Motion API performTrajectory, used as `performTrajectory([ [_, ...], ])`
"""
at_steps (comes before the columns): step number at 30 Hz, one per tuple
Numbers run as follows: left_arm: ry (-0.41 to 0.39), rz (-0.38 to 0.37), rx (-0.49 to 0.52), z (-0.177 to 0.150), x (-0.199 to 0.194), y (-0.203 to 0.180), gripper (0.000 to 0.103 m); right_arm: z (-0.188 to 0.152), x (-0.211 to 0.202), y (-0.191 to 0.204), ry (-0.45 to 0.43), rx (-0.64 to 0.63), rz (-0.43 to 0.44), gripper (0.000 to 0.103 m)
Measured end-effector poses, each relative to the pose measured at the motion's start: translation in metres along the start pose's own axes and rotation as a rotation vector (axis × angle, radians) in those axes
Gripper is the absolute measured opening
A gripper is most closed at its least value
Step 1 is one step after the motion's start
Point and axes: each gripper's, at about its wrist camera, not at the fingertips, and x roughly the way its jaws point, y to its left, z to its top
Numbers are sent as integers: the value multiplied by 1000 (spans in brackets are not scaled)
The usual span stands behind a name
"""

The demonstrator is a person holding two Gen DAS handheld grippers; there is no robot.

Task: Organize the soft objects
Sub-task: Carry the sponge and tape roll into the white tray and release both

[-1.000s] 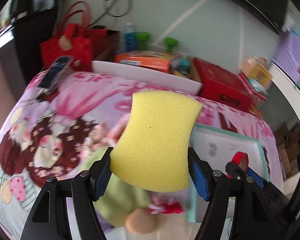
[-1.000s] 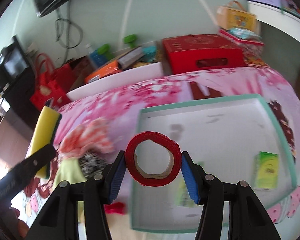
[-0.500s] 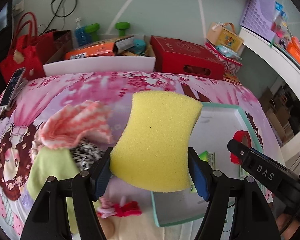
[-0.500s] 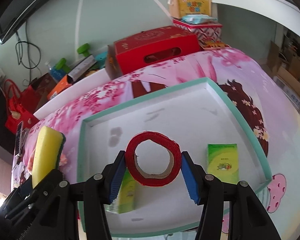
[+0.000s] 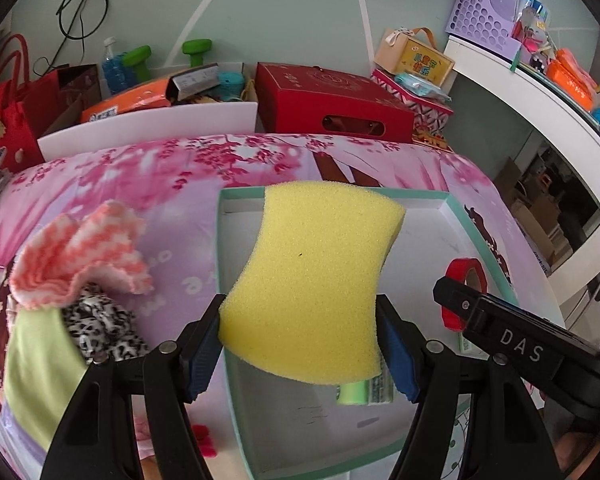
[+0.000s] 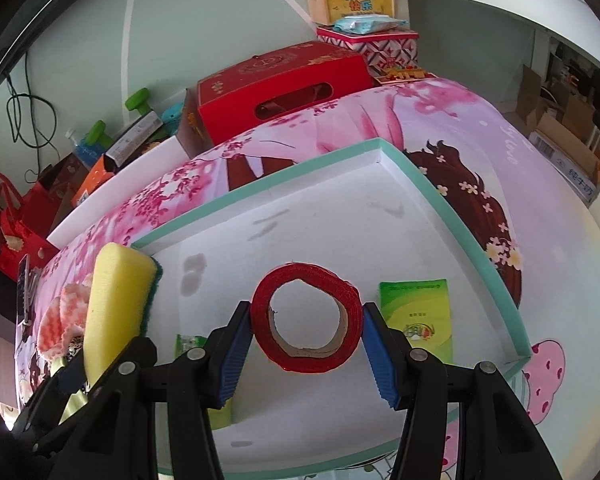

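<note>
My left gripper (image 5: 300,344) is shut on a yellow sponge (image 5: 316,280) and holds it over the left part of the white tray with a teal rim (image 5: 219,240). The sponge also shows in the right wrist view (image 6: 116,304). My right gripper (image 6: 306,352) is shut on a red tape roll (image 6: 306,322) above the tray (image 6: 440,192). The roll also shows in the left wrist view (image 5: 466,276). Two green tissue packs lie in the tray (image 6: 418,316), (image 6: 186,344).
A pile of soft cloths lies left of the tray: a pink striped one (image 5: 84,252), a leopard-print one (image 5: 100,328) and a light green one (image 5: 40,364). A red box (image 5: 328,104) and a white bin (image 5: 152,124) stand behind the bed.
Both grippers have moved right and closer over the tray, each still holding its object. The sponge now hangs over the tray's left edge instead of the cloth pile.
</note>
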Motion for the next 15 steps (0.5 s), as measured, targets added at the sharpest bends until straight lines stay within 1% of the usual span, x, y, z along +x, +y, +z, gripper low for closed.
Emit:
performTrajectory([
  [2, 12, -17, -9, 0, 3, 0, 73, 0, 0, -2, 2, 6, -1, 58],
  [4, 29, -13, -9, 0, 6, 0, 73, 0, 0, -4, 2, 13, -3, 58],
  [7, 23, 9, 7, 0, 4, -1, 74, 0, 0, -4, 2, 18, -5, 58],
  [9, 21, 3, -1, 0, 3, 1, 77, 0, -1, -4, 3, 15, -15, 60],
  [13, 11, -15, -21, 3, -1, 6, 78, 0, -1, -3, 3, 11, -22, 62],
  [14, 9, -24, -25, 3, -2, 7, 79, 0, -1, -3, 3, 10, -25, 64],
  [15, 8, -29, -29, 4, -2, 7, 82, 0, 0, -2, 4, 10, -30, 73],
])
